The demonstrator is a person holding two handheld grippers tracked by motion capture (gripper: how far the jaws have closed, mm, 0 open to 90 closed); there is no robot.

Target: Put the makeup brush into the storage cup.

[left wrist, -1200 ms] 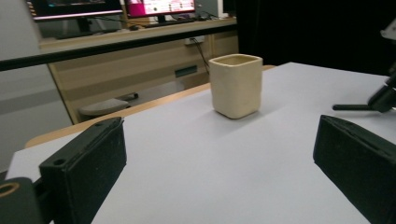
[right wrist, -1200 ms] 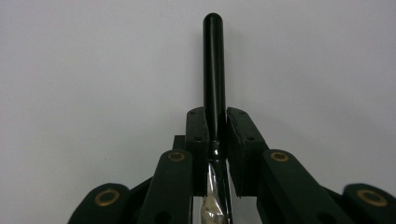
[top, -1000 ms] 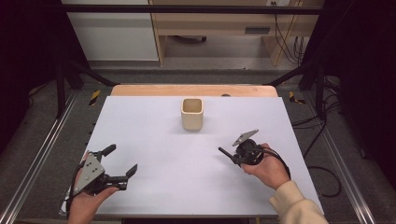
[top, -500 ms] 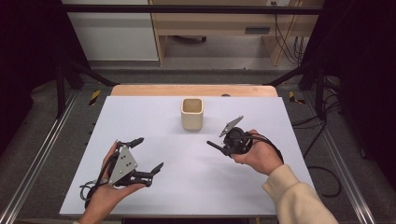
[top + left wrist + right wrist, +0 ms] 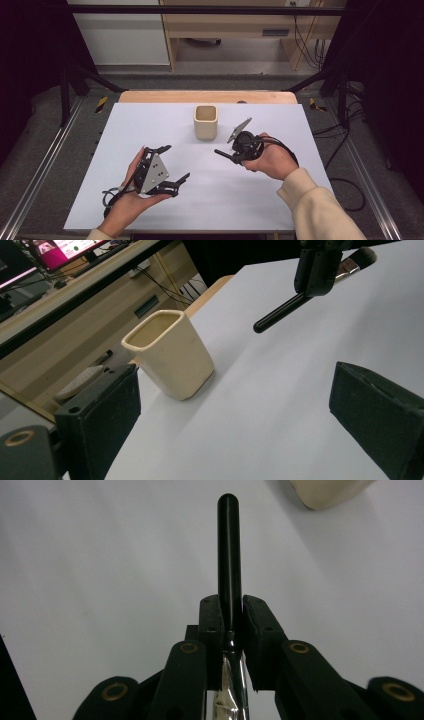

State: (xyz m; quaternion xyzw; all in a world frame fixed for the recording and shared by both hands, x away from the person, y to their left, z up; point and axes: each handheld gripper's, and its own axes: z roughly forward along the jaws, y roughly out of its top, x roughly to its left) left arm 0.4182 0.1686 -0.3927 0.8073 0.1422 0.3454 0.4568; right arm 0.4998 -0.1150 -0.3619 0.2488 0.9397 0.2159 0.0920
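- High view: a cream cup (image 5: 205,122) is seen standing upright at the far middle of the white surface (image 5: 125,130). The left gripper (image 5: 172,166) is held in a hand (image 5: 131,200) at the near left, its jaws spread wide and nothing between them. The right gripper (image 5: 239,148) is held in the other hand (image 5: 270,159) just right of the cup, closed on a black-handled brush (image 5: 223,153); the handle is pointed left and toward the near side, clear of the cup.
- Left gripper view: the cup (image 5: 170,354) is framed between the two parted black jaws, well ahead of them and untouched. The right gripper (image 5: 320,267) is seen farther off at the top, with the brush handle (image 5: 282,311) sticking down and left from it above the surface; what is probably the bristle head (image 5: 361,258) shows behind it, though it is cut off at the edge.
- Right gripper view: the jaws are clamped on the brush (image 5: 229,555) near where the black handle meets the shiny ferrule; the handle runs straight ahead over the surface. A corner of the cup (image 5: 327,491) is caught at top right.
- Risk, as a judgement: the brush is held by a thin round section, so it could pivot or slip in the clamp if tilted. If the cup is the target, the handle tip could catch the rim and tip the light cup, since the cup is not steadied by the open left gripper.
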